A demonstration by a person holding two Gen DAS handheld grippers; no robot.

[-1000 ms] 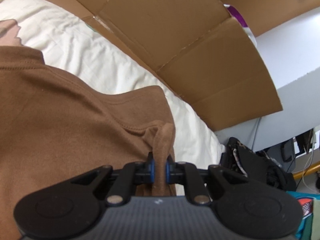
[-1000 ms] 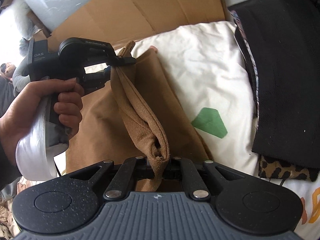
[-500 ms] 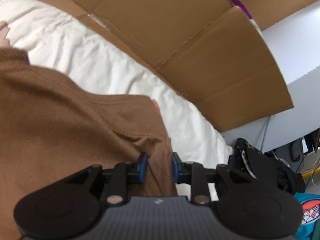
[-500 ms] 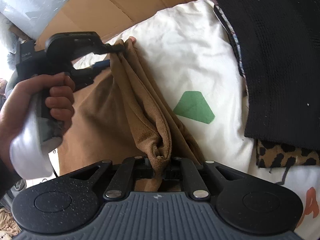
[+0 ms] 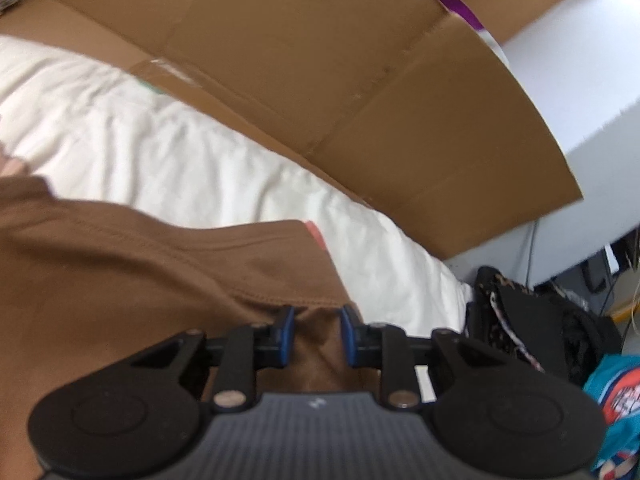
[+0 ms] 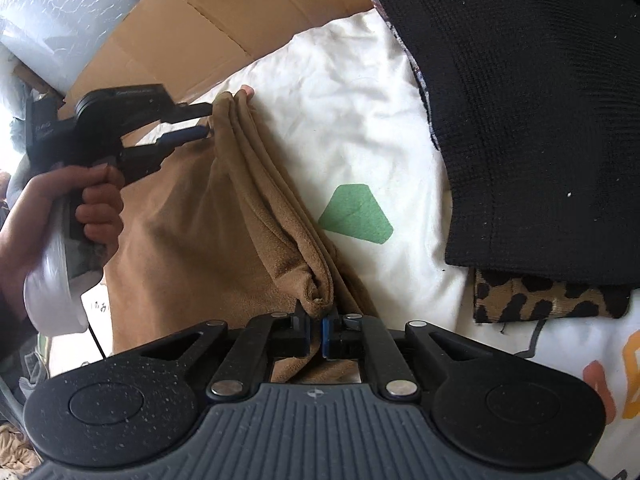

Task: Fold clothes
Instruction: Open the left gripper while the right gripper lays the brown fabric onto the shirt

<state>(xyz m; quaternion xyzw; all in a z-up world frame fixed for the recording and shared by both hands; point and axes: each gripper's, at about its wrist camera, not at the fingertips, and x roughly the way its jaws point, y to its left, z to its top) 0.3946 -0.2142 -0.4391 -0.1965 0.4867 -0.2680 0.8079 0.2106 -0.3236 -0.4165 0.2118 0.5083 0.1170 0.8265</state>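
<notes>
No legible text, lettering on left claw (image 6: 200, 122) body (blurred)

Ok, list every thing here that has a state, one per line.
brown garment: folded over, bunched along one edge
left gripper: jaws closing, cloth between, not pinched
right gripper: shut on the garment's bunched edge
black knit: lying flat atop a leopard-print piece
cardboard box: flattened

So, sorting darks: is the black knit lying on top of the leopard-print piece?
Yes, the black knit overlaps the leopard-print piece, whose edge pokes out below it.
</notes>
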